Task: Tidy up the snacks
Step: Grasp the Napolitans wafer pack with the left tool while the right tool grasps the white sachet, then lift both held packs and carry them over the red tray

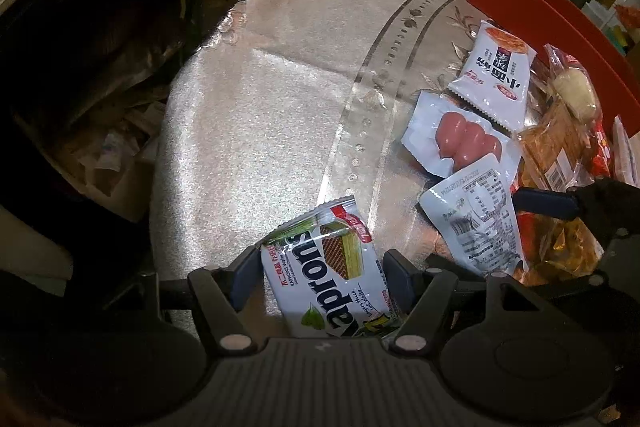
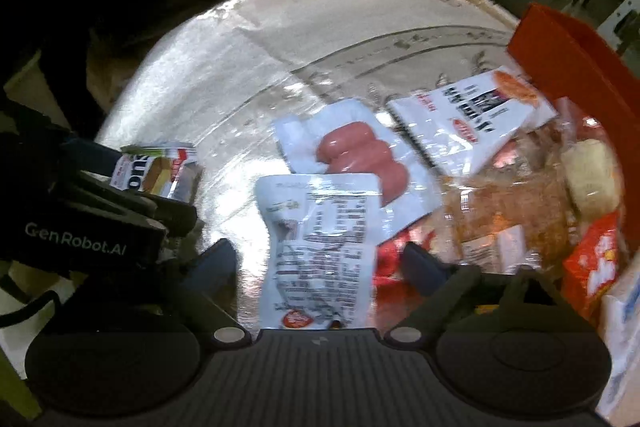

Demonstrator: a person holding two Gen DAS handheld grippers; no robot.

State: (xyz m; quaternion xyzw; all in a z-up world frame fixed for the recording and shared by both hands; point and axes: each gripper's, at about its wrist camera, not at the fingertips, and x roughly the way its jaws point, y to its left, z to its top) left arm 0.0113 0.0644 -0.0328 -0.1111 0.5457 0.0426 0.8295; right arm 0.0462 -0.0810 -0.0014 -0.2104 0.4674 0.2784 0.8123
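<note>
- A round table (image 1: 260, 99) under a shiny, silvery floral cloth carries the snacks; beyond its edge the room is dark and cluttered.
- Nearest in the left wrist view, the left gripper (image 1: 320, 277) has its fingers set wide on either side of a Kaprons wafer packet (image 1: 324, 267). The packet lies between the pads, but I cannot tell whether they press on it or merely flank it.
- In the right wrist view, the right gripper (image 2: 316, 263) is also spread wide, its fingers straddling a white pouch (image 2: 320, 243) that shows its printed label. The picture is blurred, so contact is unclear; nothing looks firmly pinched.
- Just past that pouch, partly under its upper edge, lies a vacuum-sealed sausage pack (image 2: 360, 155), and further on a white sachet with Chinese lettering (image 2: 472, 123).
- To the right, clear-wrapped pastries and red packets are heaped against a red box (image 2: 572, 67) at the table's far right.
- The step in hand looks like picking single packets out of the loose spread, one per hand.
- Next, each pair of fingers likely needs to close on its packet's flat body, lift clear of neighbours, and carry toward the red box, presumably the destination.
</note>
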